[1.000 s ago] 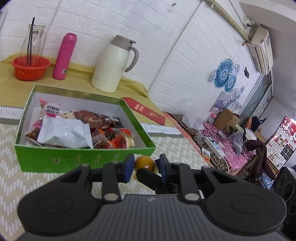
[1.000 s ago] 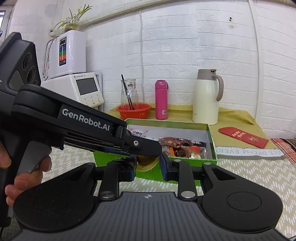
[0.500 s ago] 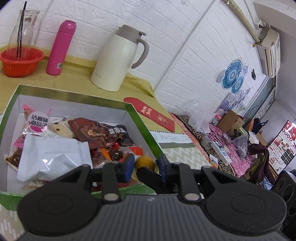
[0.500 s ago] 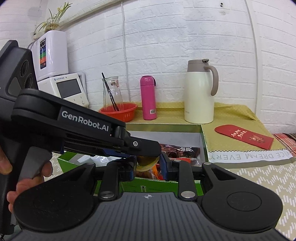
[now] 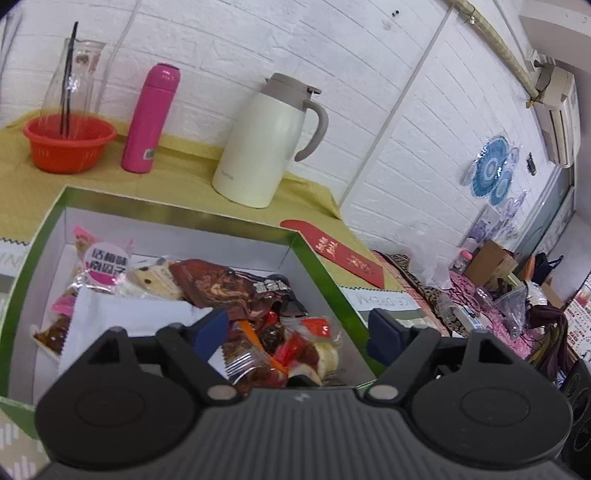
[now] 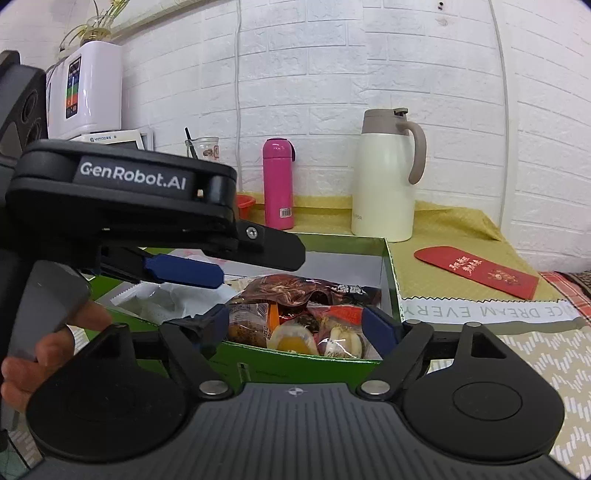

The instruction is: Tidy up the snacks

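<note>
Both tools hang over the green box [image 5: 328, 266], the left tool [image 5: 295, 328] and right tool [image 6: 295, 323] with jaws opening and nothing gripped. The snacks [image 6: 295, 314] lie piled inside the box on the surface [image 6: 535, 354].

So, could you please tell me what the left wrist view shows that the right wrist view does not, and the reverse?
Only the left wrist view: the wall air conditioner, blue wall decorations and a cluttered room corner.

Only the right wrist view: the white appliance, the plant on it, and a hand holding the left hand-held gripper.

Both: the green box of snacks, pink bottle, cream jug and red envelope.
</note>
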The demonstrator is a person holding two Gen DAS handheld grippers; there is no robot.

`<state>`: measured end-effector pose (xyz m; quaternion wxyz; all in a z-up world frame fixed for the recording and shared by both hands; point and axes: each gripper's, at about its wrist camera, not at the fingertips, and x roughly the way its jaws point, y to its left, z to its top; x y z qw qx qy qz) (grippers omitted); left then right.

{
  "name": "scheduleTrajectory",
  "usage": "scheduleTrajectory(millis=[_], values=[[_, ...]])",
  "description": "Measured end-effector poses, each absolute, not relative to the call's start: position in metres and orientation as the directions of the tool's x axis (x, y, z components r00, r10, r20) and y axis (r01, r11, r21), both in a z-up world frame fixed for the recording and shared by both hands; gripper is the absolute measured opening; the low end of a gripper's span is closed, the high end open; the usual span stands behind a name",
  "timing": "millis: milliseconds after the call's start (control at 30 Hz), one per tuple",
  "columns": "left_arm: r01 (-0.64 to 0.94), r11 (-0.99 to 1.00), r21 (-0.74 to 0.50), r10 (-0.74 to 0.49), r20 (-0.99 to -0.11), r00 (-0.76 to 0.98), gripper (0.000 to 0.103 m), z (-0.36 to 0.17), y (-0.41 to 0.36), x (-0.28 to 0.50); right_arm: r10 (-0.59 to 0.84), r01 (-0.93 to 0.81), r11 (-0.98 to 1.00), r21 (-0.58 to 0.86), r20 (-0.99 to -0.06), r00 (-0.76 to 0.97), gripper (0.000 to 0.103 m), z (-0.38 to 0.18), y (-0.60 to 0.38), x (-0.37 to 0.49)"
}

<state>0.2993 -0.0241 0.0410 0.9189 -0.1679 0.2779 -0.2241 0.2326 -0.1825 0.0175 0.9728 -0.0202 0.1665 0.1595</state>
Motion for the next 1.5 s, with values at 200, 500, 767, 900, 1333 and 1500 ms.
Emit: scheduleTrajectory(millis=[200, 500, 767, 900, 1333, 1500], values=[[0.246, 0.879, -0.408, -0.425, -0.439, 0.792, 0.097, 0.049, -0.010, 0.276, 0.286, -0.299, 0.954, 0.007, -0.316, 0.904, 0.103, 0.025, -0.184, 0.217], [0.187, 0.918, -0.350, -0.328, -0.401, 0.856, 0.097, 0.077, 0.010, 0.205, 0.257, -0.277, 0.960, -0.025, -0.306, 0.917, 0.103, 0.050, -0.187, 0.173], [0.027, 0.992, -0.126, -0.079, -0.425, 0.902, 0.097, 0.075, 0.015, 0.113, 0.223, -0.243, 0.970, -0.001, -0.389, 0.894, 0.103, 0.056, -0.198, 0.119], [0.000, 0.992, -0.128, -0.059, -0.462, 0.885, 0.097, 0.060, 0.018, 0.086, 0.201, -0.220, 0.976, 0.005, -0.431, 0.880, 0.103, 0.046, -0.198, 0.098], [-0.069, 0.995, -0.070, 0.024, -0.512, 0.859, 0.097, 0.035, 0.016, 0.058, 0.159, -0.179, 0.984, 0.003, -0.476, 0.865, 0.103, 0.017, -0.203, 0.069], [-0.071, 0.996, -0.060, 0.030, -0.513, 0.858, 0.097, 0.035, 0.015, 0.057, 0.153, -0.169, 0.986, 0.007, -0.469, 0.870, 0.103, 0.018, -0.205, 0.068]])
